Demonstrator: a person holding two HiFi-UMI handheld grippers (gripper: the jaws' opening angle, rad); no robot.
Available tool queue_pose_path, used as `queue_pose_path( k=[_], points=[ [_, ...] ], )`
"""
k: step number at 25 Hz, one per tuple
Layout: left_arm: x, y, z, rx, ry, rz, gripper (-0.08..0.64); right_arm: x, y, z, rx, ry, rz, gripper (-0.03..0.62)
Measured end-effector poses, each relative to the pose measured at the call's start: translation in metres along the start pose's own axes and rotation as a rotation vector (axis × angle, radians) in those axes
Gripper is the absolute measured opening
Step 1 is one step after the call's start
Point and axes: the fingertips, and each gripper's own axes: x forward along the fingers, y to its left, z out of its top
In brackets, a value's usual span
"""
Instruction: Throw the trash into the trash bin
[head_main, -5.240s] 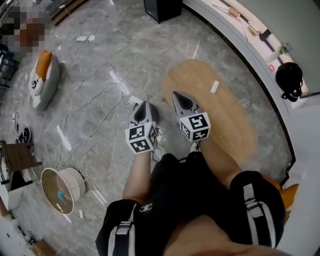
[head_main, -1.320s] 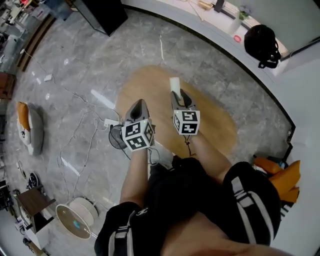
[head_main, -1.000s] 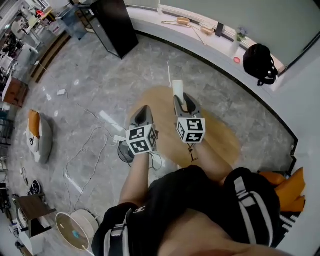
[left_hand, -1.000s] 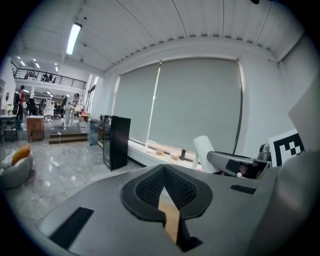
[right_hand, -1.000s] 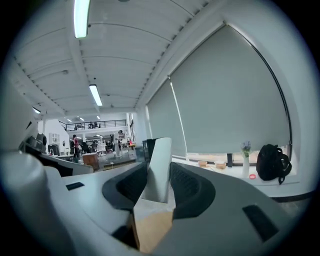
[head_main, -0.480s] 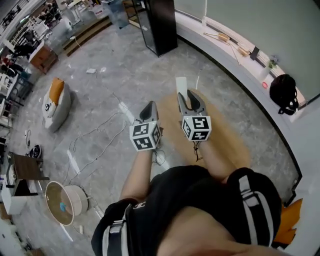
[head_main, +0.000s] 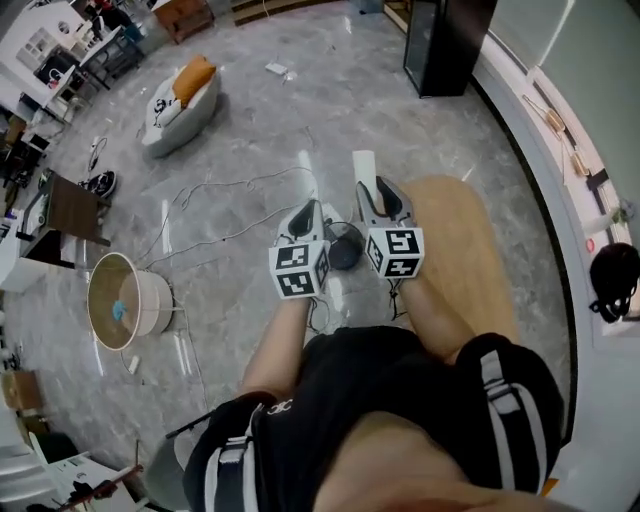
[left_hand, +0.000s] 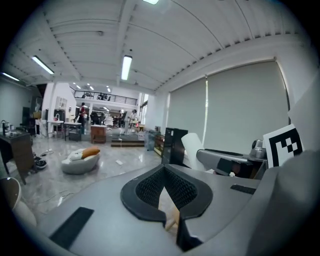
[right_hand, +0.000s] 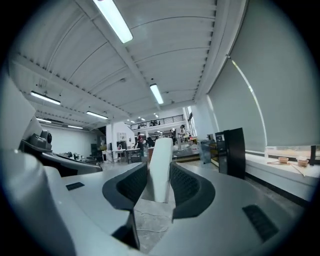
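My right gripper (head_main: 375, 188) is shut on a flat white strip of trash (head_main: 364, 168), which sticks out beyond the fingertips. In the right gripper view the strip (right_hand: 161, 167) stands upright between the two black pads of that gripper (right_hand: 159, 172). My left gripper (head_main: 308, 208) is beside it on the left; its jaws meet at the tip with nothing in them (left_hand: 165, 172). From the left gripper view the same white strip (left_hand: 195, 149) shows at the right. A round beige trash bin (head_main: 125, 300) with something blue inside stands on the floor, far to the left of both grippers.
A small black fan (head_main: 343, 245) and loose cables (head_main: 215, 200) lie on the grey floor under the grippers. An oval wooden patch (head_main: 465, 250) is at the right. There is a white-and-orange beanbag (head_main: 180, 95), a black cabinet (head_main: 445, 45), a dark table (head_main: 70, 210) and a curved ledge (head_main: 560, 150).
Both grippers have swung left together, off the wooden oval and over the grey floor. The white strip stays in the right jaws. The bin now shows larger and higher at the left.
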Motion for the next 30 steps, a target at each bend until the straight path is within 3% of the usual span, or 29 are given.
queue_pose_path(
  k=[6,14,19,23,30],
  points=[
    [-0.002,0.076,-0.035,-0.067,0.057,0.075,0.012,0.057,0.054,-0.046,0.003,0.099,0.075,0.147],
    [0.022,0.141,-0.087,-0.144,0.168,0.108,0.012,0.11,0.083,-0.137,0.009,0.288,0.089,0.147],
    [0.046,0.153,-0.134,-0.176,0.256,0.089,0.012,0.125,0.073,-0.198,0.04,0.398,0.056,0.147],
    [0.063,0.16,-0.165,-0.187,0.309,0.068,0.012,0.134,0.067,-0.249,0.011,0.477,0.032,0.147],
    [0.096,0.17,-0.239,-0.225,0.401,0.021,0.012,0.142,0.051,-0.358,0.045,0.635,-0.014,0.147]
  ],
)
